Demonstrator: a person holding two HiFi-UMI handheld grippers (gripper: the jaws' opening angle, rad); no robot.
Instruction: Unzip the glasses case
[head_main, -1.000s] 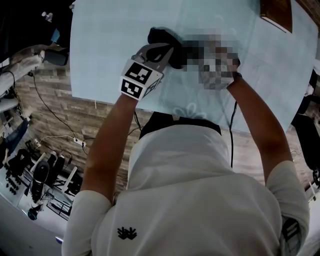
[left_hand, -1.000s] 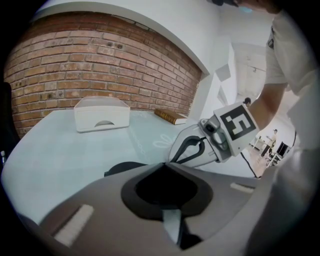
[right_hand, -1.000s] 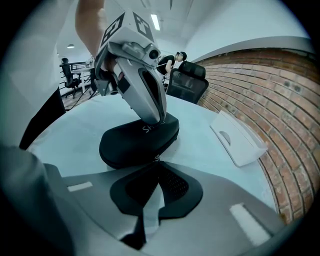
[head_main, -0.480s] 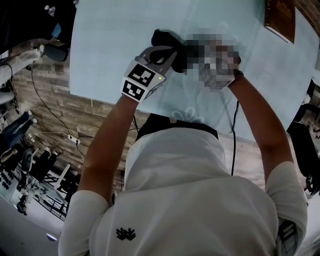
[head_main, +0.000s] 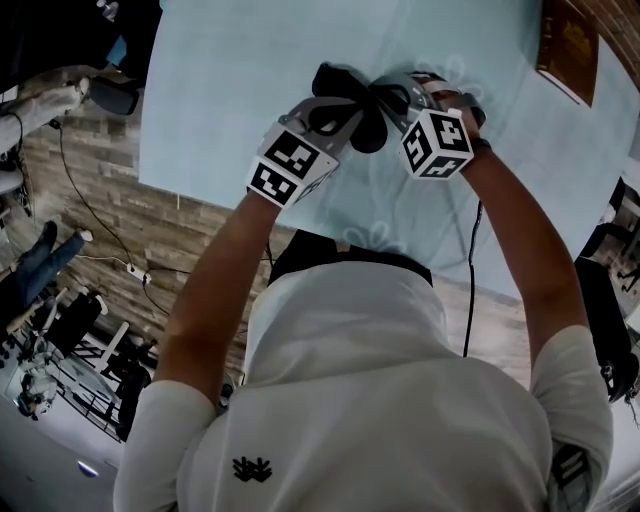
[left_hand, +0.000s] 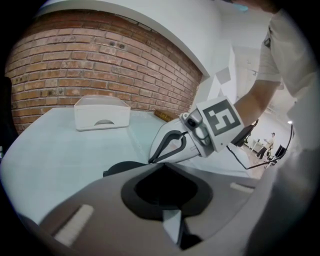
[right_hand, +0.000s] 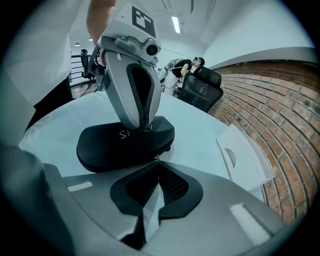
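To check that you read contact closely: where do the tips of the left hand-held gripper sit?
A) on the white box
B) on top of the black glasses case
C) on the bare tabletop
B: in the right gripper view the left hand-held gripper, jaws together, meets the top of the black glasses case, well away from the white box.

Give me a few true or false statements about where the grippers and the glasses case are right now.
1. The glasses case lies on the table. True.
2. The left gripper hangs clear of the case. False: its closed tips rest on the case's top.
3. The right gripper pinches the zipper pull. True.
4. The white box sits on the case. False: it stands apart from it, on the table.
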